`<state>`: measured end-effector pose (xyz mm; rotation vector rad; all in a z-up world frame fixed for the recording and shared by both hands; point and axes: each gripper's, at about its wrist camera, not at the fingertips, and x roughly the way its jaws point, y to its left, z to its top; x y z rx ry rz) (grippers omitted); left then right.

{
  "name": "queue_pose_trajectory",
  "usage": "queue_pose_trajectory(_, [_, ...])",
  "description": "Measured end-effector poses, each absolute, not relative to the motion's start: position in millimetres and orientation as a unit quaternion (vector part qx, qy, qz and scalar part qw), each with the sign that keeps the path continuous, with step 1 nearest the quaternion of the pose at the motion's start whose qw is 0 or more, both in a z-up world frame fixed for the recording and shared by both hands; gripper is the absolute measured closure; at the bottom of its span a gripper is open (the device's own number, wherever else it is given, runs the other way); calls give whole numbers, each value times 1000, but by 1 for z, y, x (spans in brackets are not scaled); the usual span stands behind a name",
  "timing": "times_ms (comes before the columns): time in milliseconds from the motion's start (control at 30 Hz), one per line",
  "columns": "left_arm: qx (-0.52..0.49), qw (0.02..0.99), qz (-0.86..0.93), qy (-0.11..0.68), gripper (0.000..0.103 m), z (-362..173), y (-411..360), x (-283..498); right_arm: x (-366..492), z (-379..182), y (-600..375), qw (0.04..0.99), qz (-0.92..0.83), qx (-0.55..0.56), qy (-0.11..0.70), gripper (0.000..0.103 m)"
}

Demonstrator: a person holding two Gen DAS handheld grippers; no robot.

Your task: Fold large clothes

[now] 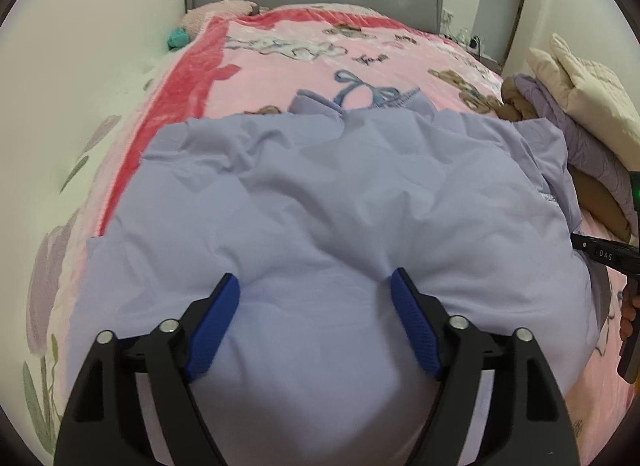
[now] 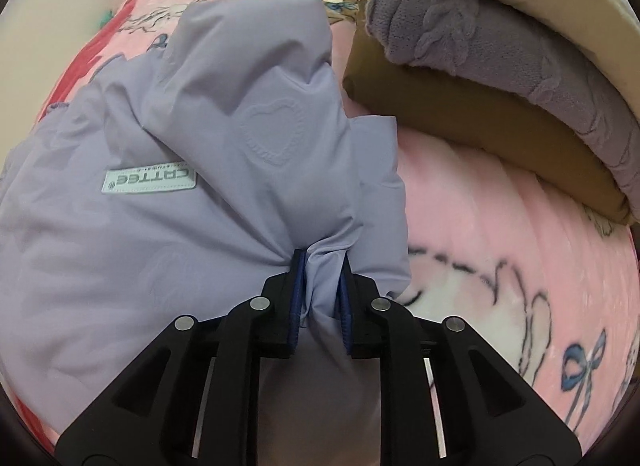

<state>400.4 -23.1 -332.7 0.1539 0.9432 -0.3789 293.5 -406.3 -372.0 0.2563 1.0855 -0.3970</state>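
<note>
The right tool (image 2: 322,266) is pinching a bunched fold of the lilac jacket (image 2: 168,225), which is lying spread on the pink blanket (image 2: 500,225) of the bed. The left tool (image 1: 314,286) is gaping wide over the jacket's middle, gripping nothing. Folding well likely means keeping the pinch firm and the cloth flat.

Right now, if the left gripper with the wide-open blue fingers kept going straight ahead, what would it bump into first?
The left gripper, jaws open, would most likely sink straight into the lilac jacket spread on the pink blanket. The fabric already looks very close to its fingertips, though depth is hard to judge.
</note>
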Motion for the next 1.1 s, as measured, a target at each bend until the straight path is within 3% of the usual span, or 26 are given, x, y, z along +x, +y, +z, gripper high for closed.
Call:
queue_pose_trajectory(33, [70,872,-179,450,21,-330,-20,400,294,-370,-406,831,-185,127,509,84])
queue_pose_trajectory(167, [56,893,-144,422,18,-307,17,398,288,-357,-416,832,-200,112,506,51])
queue_pose_trajectory(233, [41,897,-129,420,16,-298,44,405,281,-347,-427,838,-189,126,495,46])
queue_pose_trajectory(267, [29,898,-119,422,16,-295,65,411,278,-343,-432,841,-185,136,490,34])
queue_pose_trajectory(300, [18,896,-123,427,14,-293,76,416,276,-340,-438,842,-182,144,487,30])
queue_pose_trajectory(433, [-9,867,-149,475,13,-307,118,443,271,-332,-462,846,-131,195,479,27])
queue_pose_trajectory(600, [-29,836,-165,523,13,-339,132,463,294,-339,-462,839,-113,135,515,22])
queue_pose_trajectory(967, [-16,817,-154,555,6,-366,126,485,321,-355,-466,828,-102,107,541,8])
queue_pose_trajectory(1100, [-12,810,-154,565,5,-372,126,487,324,-368,-466,824,-99,96,550,8])
